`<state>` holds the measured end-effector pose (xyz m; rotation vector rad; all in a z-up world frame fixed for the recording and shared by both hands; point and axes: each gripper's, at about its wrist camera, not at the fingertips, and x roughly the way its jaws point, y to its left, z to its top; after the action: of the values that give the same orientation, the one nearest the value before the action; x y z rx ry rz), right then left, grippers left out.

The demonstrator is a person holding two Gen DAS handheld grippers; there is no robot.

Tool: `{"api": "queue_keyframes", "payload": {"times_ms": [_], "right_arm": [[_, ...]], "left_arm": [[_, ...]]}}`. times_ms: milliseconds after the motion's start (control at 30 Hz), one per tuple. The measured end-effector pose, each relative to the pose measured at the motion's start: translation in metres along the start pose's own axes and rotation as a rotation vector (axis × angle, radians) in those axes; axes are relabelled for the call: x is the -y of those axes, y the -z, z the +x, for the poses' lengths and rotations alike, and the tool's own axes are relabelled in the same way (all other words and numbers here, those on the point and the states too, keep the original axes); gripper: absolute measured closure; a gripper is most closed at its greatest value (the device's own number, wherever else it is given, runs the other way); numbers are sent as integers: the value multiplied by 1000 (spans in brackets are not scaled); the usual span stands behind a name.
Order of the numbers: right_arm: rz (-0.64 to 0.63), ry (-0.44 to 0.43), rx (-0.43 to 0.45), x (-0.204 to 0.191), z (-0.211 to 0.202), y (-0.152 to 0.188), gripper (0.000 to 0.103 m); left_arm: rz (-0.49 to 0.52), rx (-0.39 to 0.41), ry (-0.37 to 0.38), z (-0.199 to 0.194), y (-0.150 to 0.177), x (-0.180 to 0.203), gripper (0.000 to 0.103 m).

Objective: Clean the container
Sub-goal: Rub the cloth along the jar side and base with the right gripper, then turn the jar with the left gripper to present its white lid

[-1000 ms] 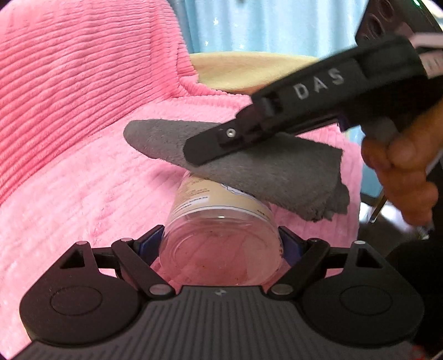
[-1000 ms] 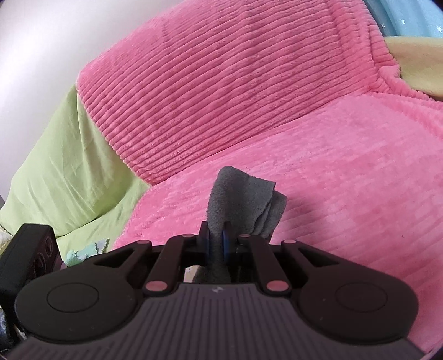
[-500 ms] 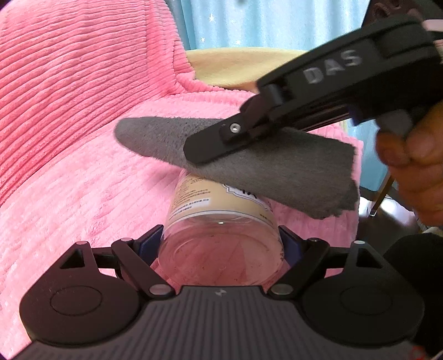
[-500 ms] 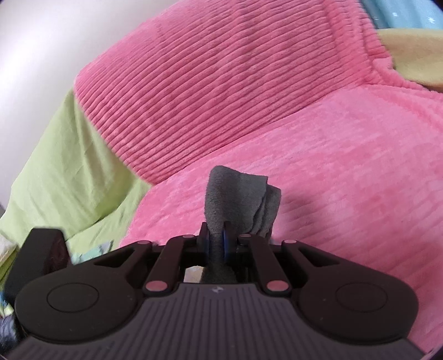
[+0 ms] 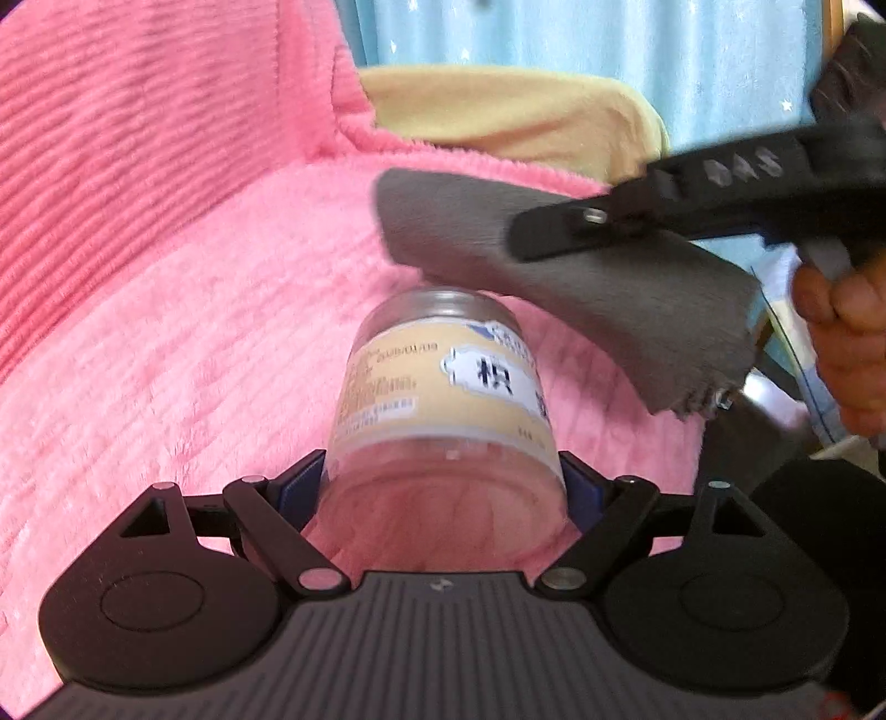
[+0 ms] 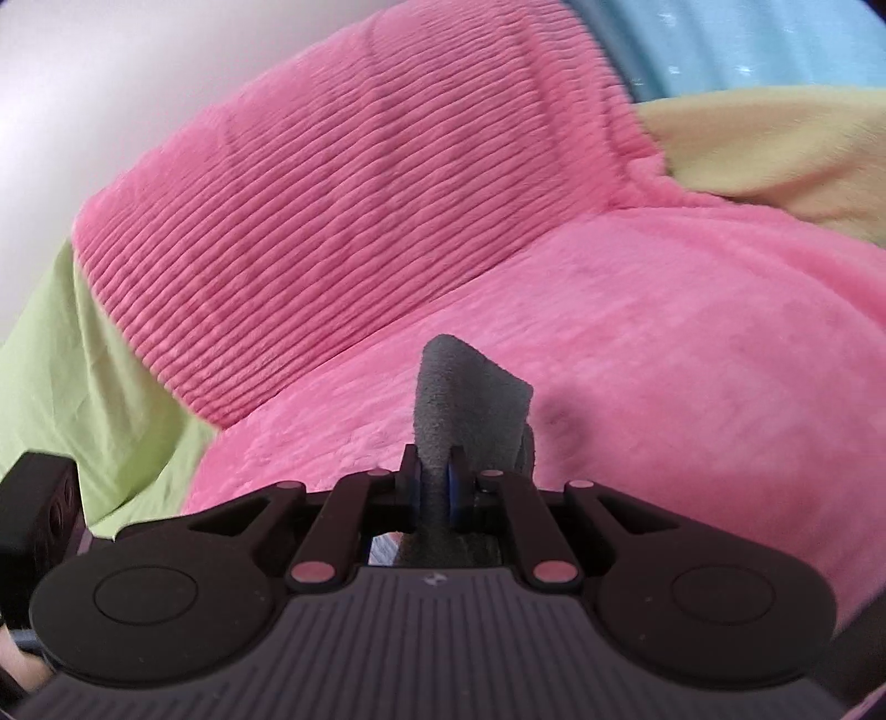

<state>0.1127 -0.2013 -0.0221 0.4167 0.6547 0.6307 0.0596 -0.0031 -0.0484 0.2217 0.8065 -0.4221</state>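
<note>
A clear plastic jar (image 5: pixel 443 399) with a tan label lies between the fingers of my left gripper (image 5: pixel 443 482), base toward the camera and far end up and away. The blue pads touch its two sides, and the jaws are opening slightly. My right gripper (image 6: pixel 434 476) is shut on a folded grey cloth (image 6: pixel 465 399). In the left wrist view the grey cloth (image 5: pixel 581 277) hangs just above the jar's far end, clamped under the right gripper's black finger (image 5: pixel 559 232). Whether the cloth touches the jar cannot be told.
A pink ribbed blanket (image 5: pixel 166 332) covers the seat and backrest below. A yellow cushion (image 5: pixel 509 122) and a blue curtain (image 5: pixel 609 50) lie behind. A green sheet (image 6: pixel 72 376) is at the left. A person's hand (image 5: pixel 847 343) holds the right gripper.
The right gripper and cloth slid right and away, off the jar's side toward its far end. The jar's label is now uncovered. The left gripper tipped slightly.
</note>
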Motion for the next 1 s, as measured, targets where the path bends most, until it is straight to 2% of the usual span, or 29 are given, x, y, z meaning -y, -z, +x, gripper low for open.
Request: {"api": "queue_keyframes", "payload": {"times_ms": [67, 200, 333, 633, 800, 900, 1000], "right_arm": [[46, 10, 9, 7, -7, 9, 96], [122, 40, 35, 25, -18, 21, 96], [191, 54, 51, 43, -24, 27, 96], [213, 52, 56, 53, -32, 32, 96], [218, 48, 58, 49, -31, 32, 96], [209, 46, 55, 51, -34, 32, 96], [208, 49, 53, 50, -34, 32, 96]], "left_arm": [[16, -43, 31, -2, -8, -5, 16], [50, -78, 81, -7, -34, -16, 14], [106, -159, 131, 7, -67, -22, 12], [280, -404, 127, 69, -106, -11, 12], [387, -515, 97, 90, -105, -5, 12], [461, -515, 73, 87, -98, -1, 16], [510, -436, 34, 70, -96, 2, 16]]}}
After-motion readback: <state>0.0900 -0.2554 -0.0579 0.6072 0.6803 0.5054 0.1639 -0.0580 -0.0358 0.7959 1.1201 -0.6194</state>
